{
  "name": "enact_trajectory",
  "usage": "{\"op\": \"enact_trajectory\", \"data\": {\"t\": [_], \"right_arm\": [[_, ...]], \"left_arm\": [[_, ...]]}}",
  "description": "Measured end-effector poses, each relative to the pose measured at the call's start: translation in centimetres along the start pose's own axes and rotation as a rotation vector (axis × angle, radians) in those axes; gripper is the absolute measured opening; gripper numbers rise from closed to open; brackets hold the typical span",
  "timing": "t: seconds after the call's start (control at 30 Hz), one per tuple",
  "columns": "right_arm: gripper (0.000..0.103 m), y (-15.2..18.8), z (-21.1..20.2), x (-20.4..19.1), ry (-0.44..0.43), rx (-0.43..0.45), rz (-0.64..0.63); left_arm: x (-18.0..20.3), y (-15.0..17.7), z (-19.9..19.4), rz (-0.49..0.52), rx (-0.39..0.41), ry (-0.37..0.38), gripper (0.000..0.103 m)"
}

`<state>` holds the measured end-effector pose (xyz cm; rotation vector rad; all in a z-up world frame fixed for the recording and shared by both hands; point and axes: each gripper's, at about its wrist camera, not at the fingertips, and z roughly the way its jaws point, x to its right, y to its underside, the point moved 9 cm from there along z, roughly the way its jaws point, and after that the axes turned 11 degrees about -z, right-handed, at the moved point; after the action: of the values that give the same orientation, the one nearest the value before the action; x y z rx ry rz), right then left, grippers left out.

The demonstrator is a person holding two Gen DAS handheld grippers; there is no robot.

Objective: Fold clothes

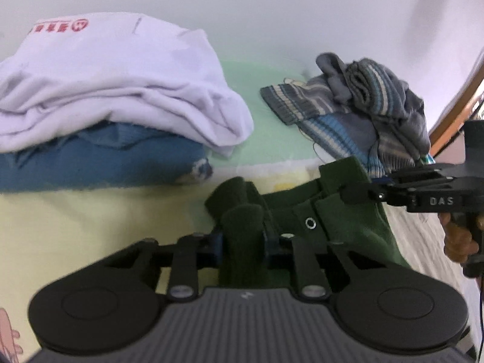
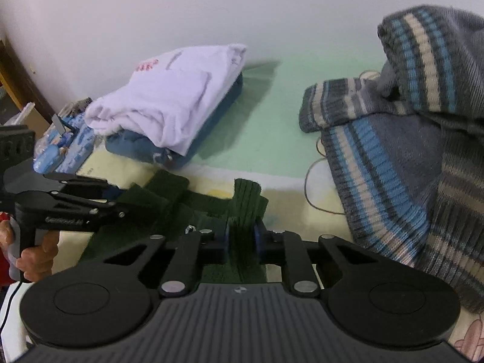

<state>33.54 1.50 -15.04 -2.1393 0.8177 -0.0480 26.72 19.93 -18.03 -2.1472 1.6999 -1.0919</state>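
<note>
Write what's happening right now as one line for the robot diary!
step: gripping to fold | left gripper: shut on dark green garment | right gripper: shut on same garment | folded pile: white top on blue | striped sweater: unfolded

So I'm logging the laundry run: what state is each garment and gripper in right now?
Dark green garment: lying crumpled, pinched at two spots.
Left gripper: shut on a green fold.
Right gripper: shut on a ribbed green edge.
White shirt: folded, atop the blue garment.
Striped sweater: unfolded heap.

The dark green garment [image 1: 290, 211] lies bunched on the pale yellow-green sheet [image 1: 90, 227]. 2 raised folds of it stand pinched upright.
</note>
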Motion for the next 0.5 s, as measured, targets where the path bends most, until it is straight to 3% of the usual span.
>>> {"op": "enact_trajectory", "data": {"t": [0.17,0.5], "right_arm": [[0.016,-1.5,-2.1,-1.4,-0.036,0.056,-0.034],[0.015,-2.8,-10.1,-4.7,-0.142,0.177,-0.063]], "left_arm": [[1.4,-0.1,-2.2,0.065,0.061,-0.038,0.015],[5.2,0.0,-11.5,0.092,0.211,0.007,0.014]]}}
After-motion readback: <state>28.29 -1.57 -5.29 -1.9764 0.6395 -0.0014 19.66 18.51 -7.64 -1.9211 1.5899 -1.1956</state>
